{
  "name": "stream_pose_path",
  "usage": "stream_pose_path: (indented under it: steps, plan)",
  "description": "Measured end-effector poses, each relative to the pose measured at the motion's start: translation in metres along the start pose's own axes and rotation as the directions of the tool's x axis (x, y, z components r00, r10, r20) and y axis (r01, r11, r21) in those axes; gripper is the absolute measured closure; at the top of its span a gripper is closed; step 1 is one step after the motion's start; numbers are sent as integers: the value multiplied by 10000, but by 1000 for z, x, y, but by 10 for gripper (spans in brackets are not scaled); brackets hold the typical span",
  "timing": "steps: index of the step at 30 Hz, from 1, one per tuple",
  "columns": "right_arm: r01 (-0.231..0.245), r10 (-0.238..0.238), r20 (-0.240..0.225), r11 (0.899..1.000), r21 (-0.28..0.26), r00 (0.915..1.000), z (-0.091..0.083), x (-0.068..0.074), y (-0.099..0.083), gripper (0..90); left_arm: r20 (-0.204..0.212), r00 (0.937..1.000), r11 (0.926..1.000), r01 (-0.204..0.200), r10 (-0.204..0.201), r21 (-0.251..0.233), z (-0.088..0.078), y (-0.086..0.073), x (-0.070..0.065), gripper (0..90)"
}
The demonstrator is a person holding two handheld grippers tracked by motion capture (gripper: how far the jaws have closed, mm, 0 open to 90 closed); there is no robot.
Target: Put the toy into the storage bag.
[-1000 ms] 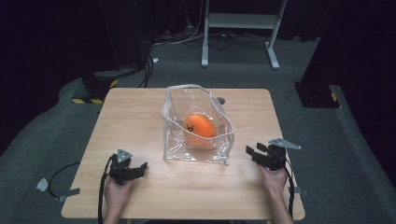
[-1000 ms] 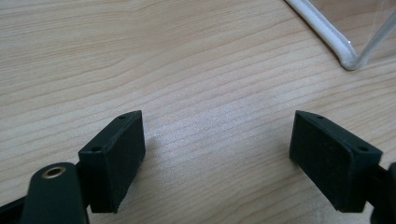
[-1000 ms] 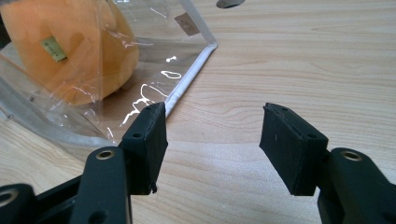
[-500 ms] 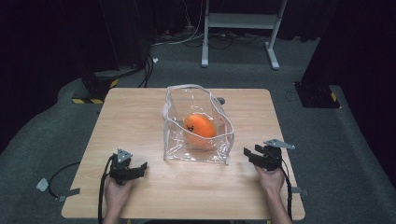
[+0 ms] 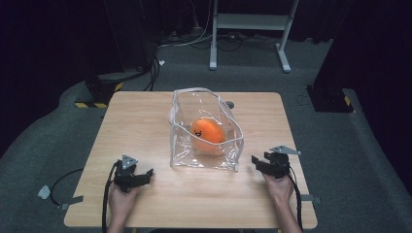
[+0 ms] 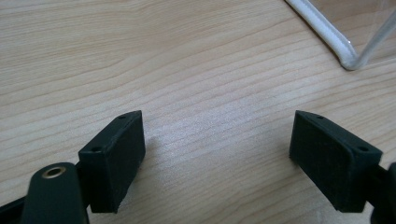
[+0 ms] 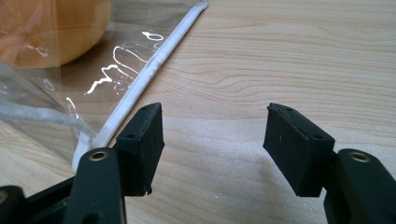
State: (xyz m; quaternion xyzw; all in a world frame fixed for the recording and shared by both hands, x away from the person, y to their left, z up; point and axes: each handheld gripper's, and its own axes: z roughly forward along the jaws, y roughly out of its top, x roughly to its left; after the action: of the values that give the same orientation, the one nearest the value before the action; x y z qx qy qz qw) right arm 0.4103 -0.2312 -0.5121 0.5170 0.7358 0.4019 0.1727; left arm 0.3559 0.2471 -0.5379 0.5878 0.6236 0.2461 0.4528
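A clear plastic bag point(image 5: 206, 155) with white trim stands open in the middle of the wooden table point(image 5: 145, 116). Inside it lies an orange plush toy point(image 5: 207, 133) with a small face. My left gripper point(image 5: 142, 175) rests low on the table to the bag's front left, open with nothing between its jaws; the bag's white corner seam point(image 6: 343, 51) lies ahead of it. My right gripper point(image 5: 259, 164) stands open just right of the bag's front corner. Its view has the bag's white edge point(image 7: 154, 70) and the orange toy point(image 7: 60, 28) close by at the left.
The table's front edge lies right behind both hands. On the grey floor beyond the table stand a white metal frame point(image 5: 248, 24), cables point(image 5: 160, 63) and a black base with yellow stripes point(image 5: 99, 94). Another black base point(image 5: 328, 99) sits at the right.
My right gripper has crept left and a little nearer, closer to the bag's front right corner. The left gripper and the bag have stayed put.
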Motion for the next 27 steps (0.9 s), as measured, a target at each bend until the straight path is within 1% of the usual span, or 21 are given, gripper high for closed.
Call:
stream_pose_path:
  steps: [7, 8, 10, 17, 20, 23, 27]
  plan:
    - [266, -274, 295, 9993, 272, 9992, 4, 2, -1, 364, 2, 10000, 10000, -1, 1, 3, 0, 0, 0, 183]
    - [281, -292, 340, 9991, 326, 9990, 5, 3, -1, 363, 3, 10000, 10000, -68, 68, 31, 0, 0, 0, 183]
    - [324, -340, 404, 9987, 384, 9986, 6, 3, -2, 361, 0, 10000, 10000, -2, 2, 3, 0, 0, 0, 183]
    - [665, -702, 686, 9962, 555, 9952, 10, 6, -2, 356, 0, 10000, 10000, -4, 4, 5, 0, 0, 0, 183]
    - [699, -743, 746, 9957, 607, 9944, 11, 7, -2, 354, 1, 10000, 10000, 20, -20, -14, 0, 0, 0, 183]
    - [842, -897, 820, 9941, 680, 9926, 13, 9, -1, 352, 5, 10000, 10000, 15, -15, -13, 0, 0, 0, 183]
    - [876, -932, 828, 9937, 696, 9922, 14, 10, -1, 350, 1, 10000, 10000, 23, -23, -19, 0, 0, 0, 183]
